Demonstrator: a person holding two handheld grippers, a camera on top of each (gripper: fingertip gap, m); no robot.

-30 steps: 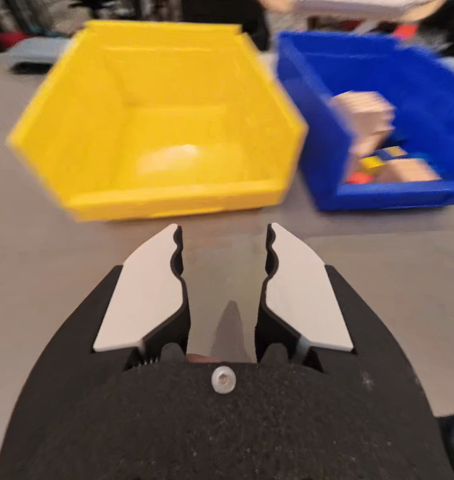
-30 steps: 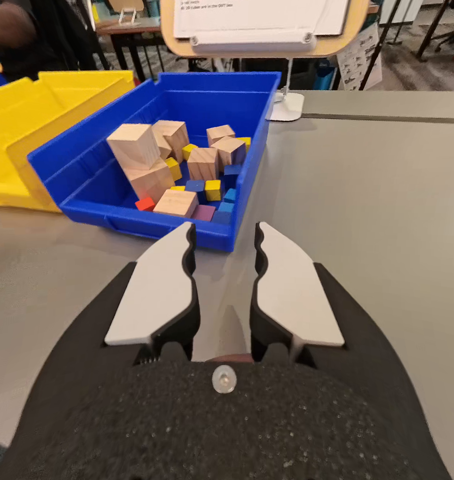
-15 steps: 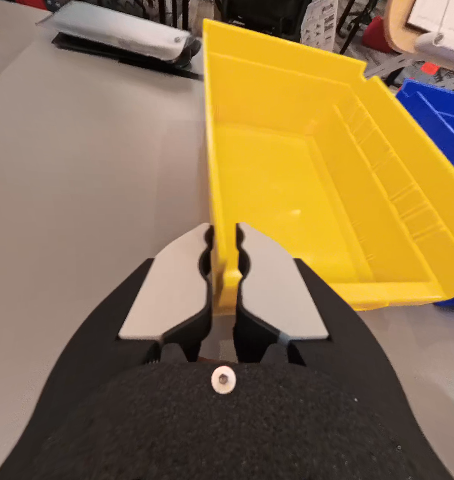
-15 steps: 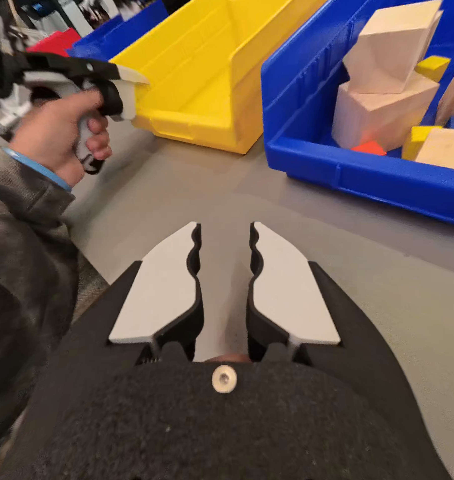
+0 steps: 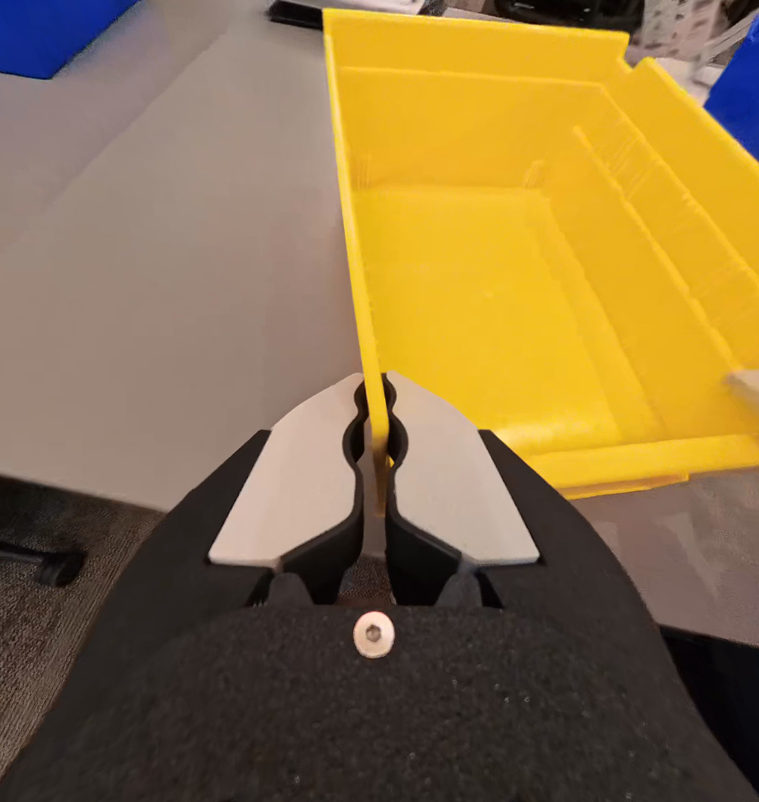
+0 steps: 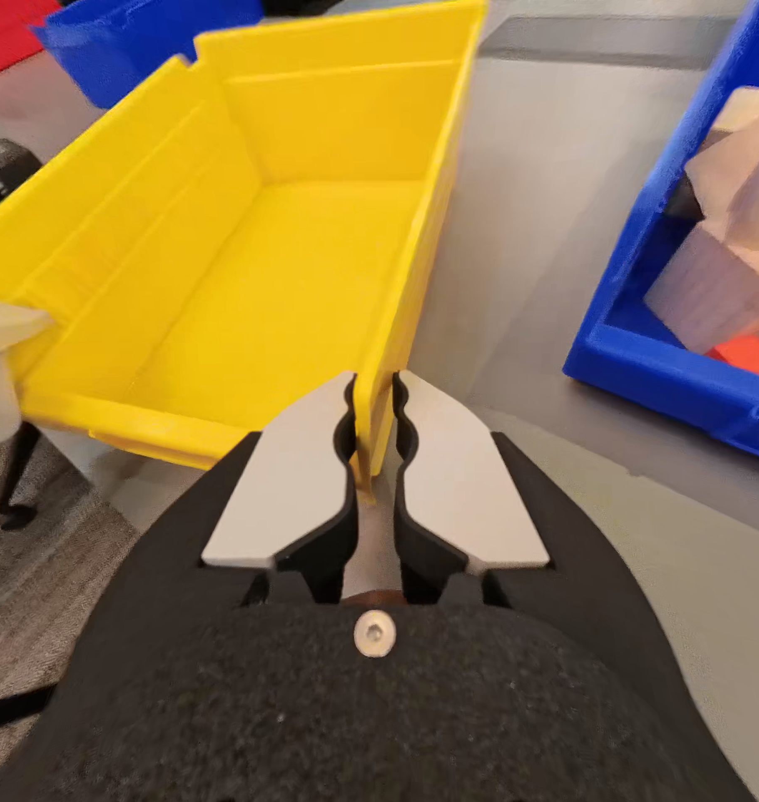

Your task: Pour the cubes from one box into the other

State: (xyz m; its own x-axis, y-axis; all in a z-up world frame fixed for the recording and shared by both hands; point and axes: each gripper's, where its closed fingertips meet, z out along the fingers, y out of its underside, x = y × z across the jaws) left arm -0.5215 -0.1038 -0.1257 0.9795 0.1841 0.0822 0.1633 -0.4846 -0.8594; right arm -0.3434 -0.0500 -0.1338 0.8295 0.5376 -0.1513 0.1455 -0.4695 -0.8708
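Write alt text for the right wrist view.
The right gripper straddles the near right wall of an empty yellow plastic box on a grey table, with a gap beside the wall. To the right, a blue plastic box holds pale wooden cubes.

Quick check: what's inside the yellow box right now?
Nothing visible: the yellow box shows bare floor in both wrist views. The cubes sit in the blue box. The near corners are partly covered by the grippers.
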